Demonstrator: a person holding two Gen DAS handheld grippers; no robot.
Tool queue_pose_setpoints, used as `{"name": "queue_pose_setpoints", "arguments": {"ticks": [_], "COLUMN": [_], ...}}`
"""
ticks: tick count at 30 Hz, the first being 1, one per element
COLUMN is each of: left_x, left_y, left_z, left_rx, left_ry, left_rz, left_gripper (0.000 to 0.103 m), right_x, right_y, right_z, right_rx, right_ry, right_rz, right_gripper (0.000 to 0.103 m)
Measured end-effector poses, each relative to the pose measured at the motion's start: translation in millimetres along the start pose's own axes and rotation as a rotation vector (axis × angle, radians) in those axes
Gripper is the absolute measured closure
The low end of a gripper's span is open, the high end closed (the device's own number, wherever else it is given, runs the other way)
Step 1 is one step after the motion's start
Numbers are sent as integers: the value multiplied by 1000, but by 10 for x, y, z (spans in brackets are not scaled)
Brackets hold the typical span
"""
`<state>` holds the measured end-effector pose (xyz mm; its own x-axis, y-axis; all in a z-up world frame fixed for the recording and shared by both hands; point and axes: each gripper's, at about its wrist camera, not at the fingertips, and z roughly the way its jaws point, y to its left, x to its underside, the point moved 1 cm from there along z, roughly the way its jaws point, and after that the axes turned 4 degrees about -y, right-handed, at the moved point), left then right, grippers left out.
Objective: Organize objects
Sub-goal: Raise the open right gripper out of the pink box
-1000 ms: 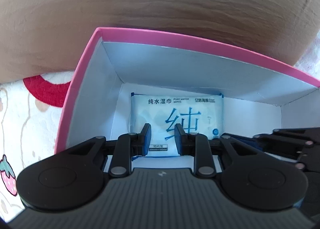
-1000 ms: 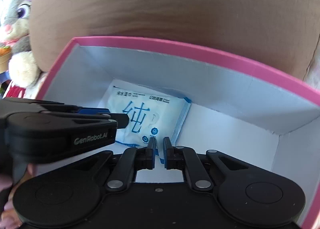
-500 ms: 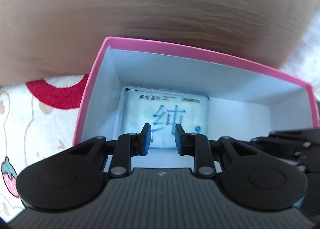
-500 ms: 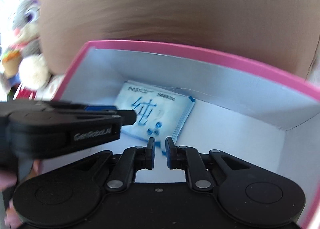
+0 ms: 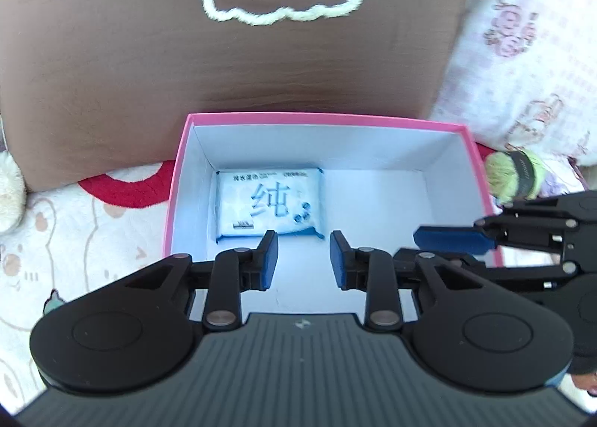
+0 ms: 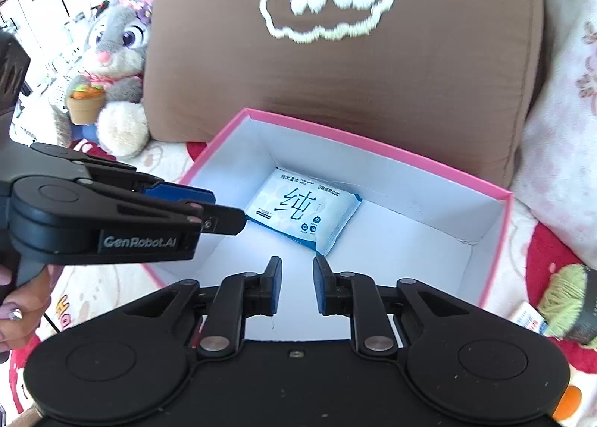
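A pale blue pack of wet wipes lies flat in the far left corner of a pink box with a white inside. My left gripper hangs above the box's near side, its jaws opening, nothing between them. My right gripper is also above the near side, jaws opening and empty. Each gripper shows in the other's view: the right one at the right, the left one at the left.
A brown cushion with a white cloud pattern stands behind the box. A grey rabbit plush sits at the far left. A green yarn ball lies right of the box on a patterned white and red blanket.
Both grippers have let go of the wipes pack and risen out of the box, drawing back. Their jaws have parted a little. The pack stays on the box floor.
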<state>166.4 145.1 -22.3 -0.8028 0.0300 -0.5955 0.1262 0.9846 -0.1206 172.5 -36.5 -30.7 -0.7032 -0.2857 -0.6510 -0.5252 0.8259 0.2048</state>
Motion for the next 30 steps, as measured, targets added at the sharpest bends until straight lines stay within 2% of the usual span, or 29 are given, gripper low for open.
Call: {"name": "queue_pose_setpoints", "arguments": {"ticks": [4, 8, 12, 22, 30], "left_x": [48, 119, 199, 413, 628], "left_y": [-116, -197, -243, -435, -659], "left_z": [-293, -464, -603, -909, -1114], "left_rx": [17, 31, 44, 99, 119], "left_ry": [11, 28, 32, 38, 58], "left_rz": [13, 21, 26, 28, 48], "left_gripper": [62, 59, 54, 38, 34], "right_x": [40, 88, 139, 322, 535], "right_y": [28, 100, 183, 237, 204], "right_z": [-357, -594, -806, -1235, -1594], "right_rx": [-1, 10, 29, 64, 89], "right_ry": [-14, -21, -25, -16, -13], "right_rz": [-3, -17, -31, -31, -44], "right_gripper": [76, 72, 63, 55, 49]}}
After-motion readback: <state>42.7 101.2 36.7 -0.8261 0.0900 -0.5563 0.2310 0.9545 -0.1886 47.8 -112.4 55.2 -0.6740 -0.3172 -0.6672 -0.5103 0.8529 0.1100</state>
